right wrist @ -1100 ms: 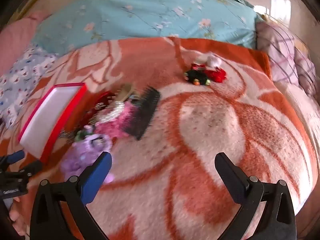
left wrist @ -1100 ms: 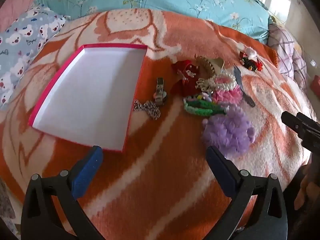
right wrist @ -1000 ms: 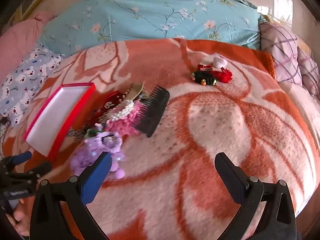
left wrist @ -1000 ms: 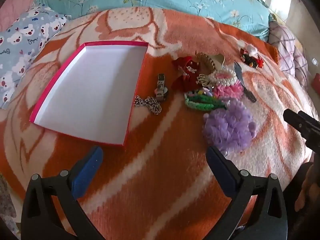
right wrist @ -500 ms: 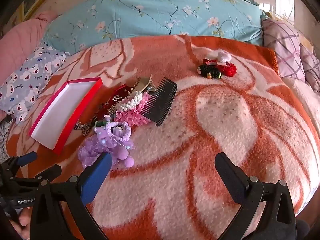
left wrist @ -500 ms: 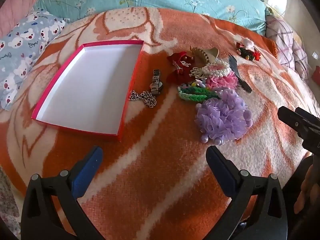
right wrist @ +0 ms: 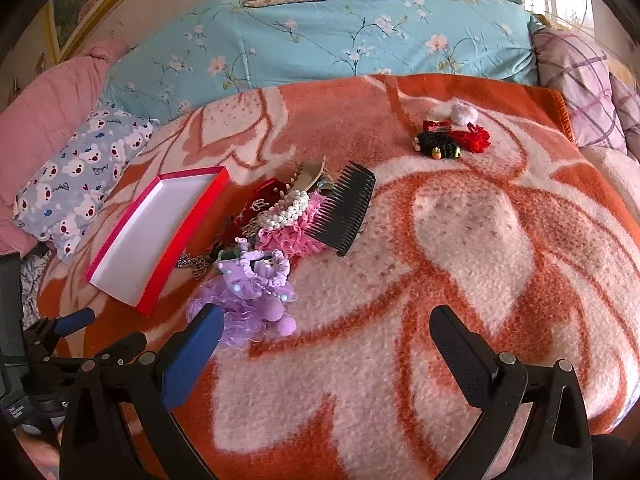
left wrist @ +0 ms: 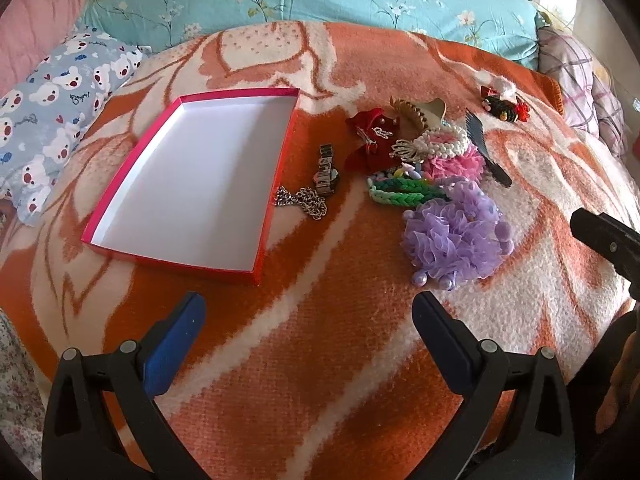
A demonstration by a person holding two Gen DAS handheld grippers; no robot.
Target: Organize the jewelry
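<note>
An empty red box point(left wrist: 192, 184) with a white inside lies on the orange blanket, left of a jewelry pile; it also shows in the right wrist view point(right wrist: 156, 232). The pile holds a purple scrunchie point(left wrist: 456, 236) point(right wrist: 248, 292), a silver chain point(left wrist: 304, 200), a watch point(left wrist: 327, 170), a green braided band point(left wrist: 404, 194), a pearl bracelet point(left wrist: 440, 144) point(right wrist: 286, 210), a red bow point(left wrist: 370, 140) and a black comb point(right wrist: 344, 208). My left gripper point(left wrist: 308, 320) is open and empty, short of the box and pile. My right gripper point(right wrist: 324, 332) is open and empty beside the scrunchie.
A small group of red and black hair pieces point(right wrist: 452, 140) lies apart at the far right of the blanket. Pillows ring the blanket: a bear-print one point(left wrist: 56, 116) at left, a teal floral quilt point(right wrist: 320, 40) behind, a plaid one point(right wrist: 576, 80) at right.
Both grippers have pulled back and risen a little, so the box and pile show further off and more in full. Nothing on the blanket has moved.
</note>
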